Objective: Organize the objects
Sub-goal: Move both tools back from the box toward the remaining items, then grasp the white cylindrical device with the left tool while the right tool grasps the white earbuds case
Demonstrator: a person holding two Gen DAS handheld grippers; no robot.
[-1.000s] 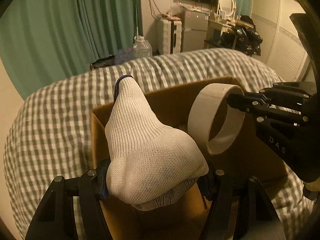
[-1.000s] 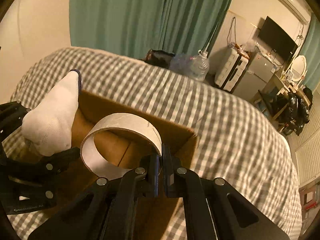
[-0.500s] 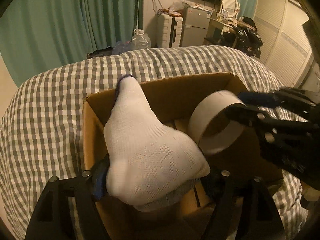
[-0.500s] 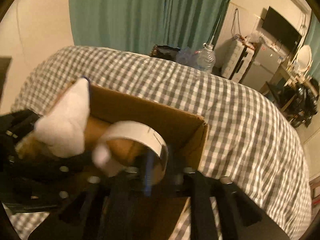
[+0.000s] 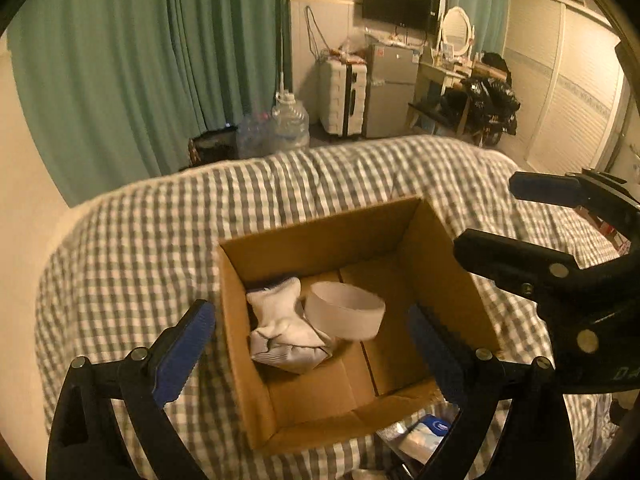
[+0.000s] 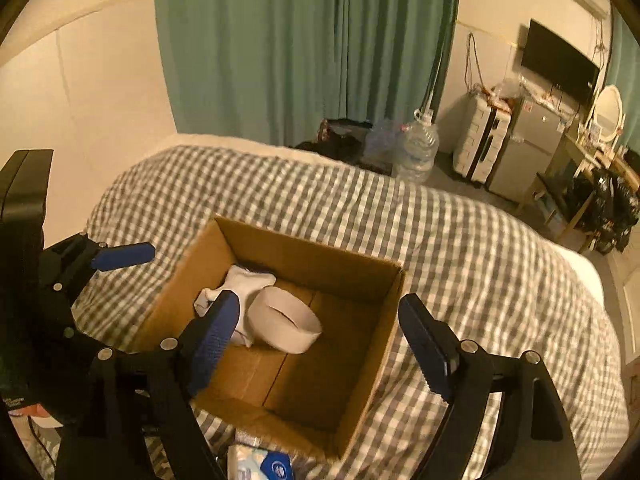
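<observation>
An open cardboard box sits on the checked bed. A white sock lies crumpled at the box's far left floor. A white tape roll lies beside it, touching the sock. My left gripper is open and empty above the box's near side. My right gripper is open and empty above the box; it also shows at the right of the left wrist view. The left gripper shows at the left of the right wrist view.
The grey-and-white checked bedcover surrounds the box. A blue-and-white packet lies just in front of the box. Beyond the bed stand a water jug, a suitcase, green curtains.
Both grippers have opened and pulled up and back. The sock and the tape roll have dropped onto the floor of the box.
</observation>
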